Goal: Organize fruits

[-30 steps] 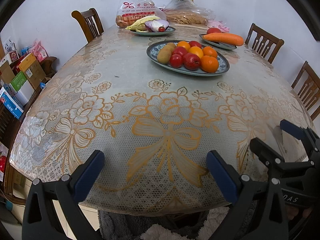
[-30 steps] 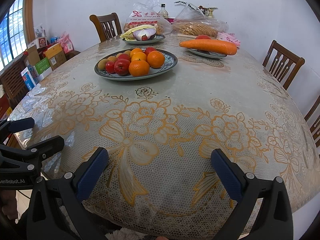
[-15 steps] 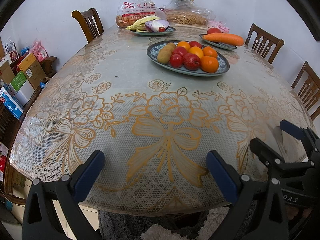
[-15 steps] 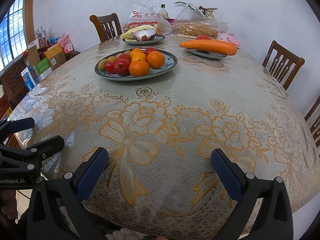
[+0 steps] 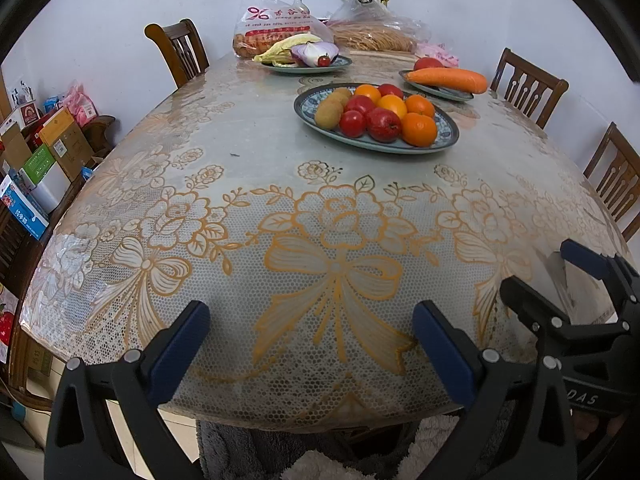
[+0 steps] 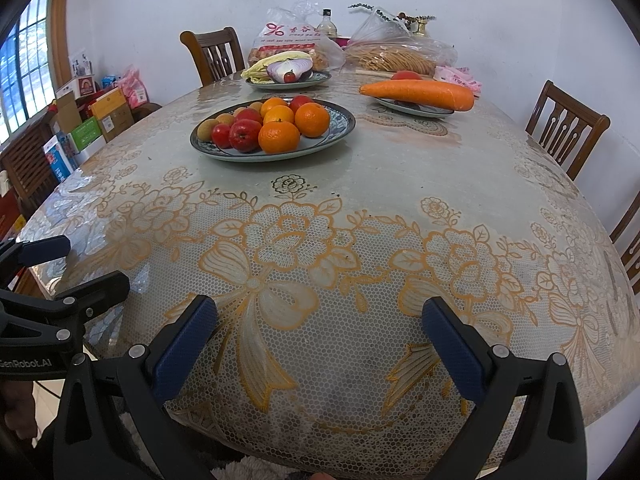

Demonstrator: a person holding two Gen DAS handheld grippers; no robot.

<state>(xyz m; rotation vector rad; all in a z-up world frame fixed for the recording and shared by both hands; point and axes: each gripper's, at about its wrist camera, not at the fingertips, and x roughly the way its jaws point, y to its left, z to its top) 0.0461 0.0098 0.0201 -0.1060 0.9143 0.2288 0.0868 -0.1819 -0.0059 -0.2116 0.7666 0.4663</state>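
An oval blue-patterned plate (image 5: 446,136) (image 6: 340,128) stands mid-table, heaped with oranges (image 5: 419,130) (image 6: 279,136), red apples (image 5: 384,124) (image 6: 245,136) and kiwis (image 5: 329,113) (image 6: 208,129). My left gripper (image 5: 312,344) is open and empty over the table's near edge, far short of the plate. My right gripper (image 6: 320,340) is open and empty too, beside the left one. It shows at the right of the left wrist view (image 5: 560,280). The left gripper shows at the left of the right wrist view (image 6: 68,268).
A plate with a big carrot (image 5: 447,79) (image 6: 416,94) and a tomato stands back right. A plate with cabbage and onion (image 5: 308,54) (image 6: 286,70) stands at the back, with plastic bags (image 6: 396,56) behind. Wooden chairs (image 6: 568,128) ring the table. Boxes (image 5: 48,152) are stacked at left.
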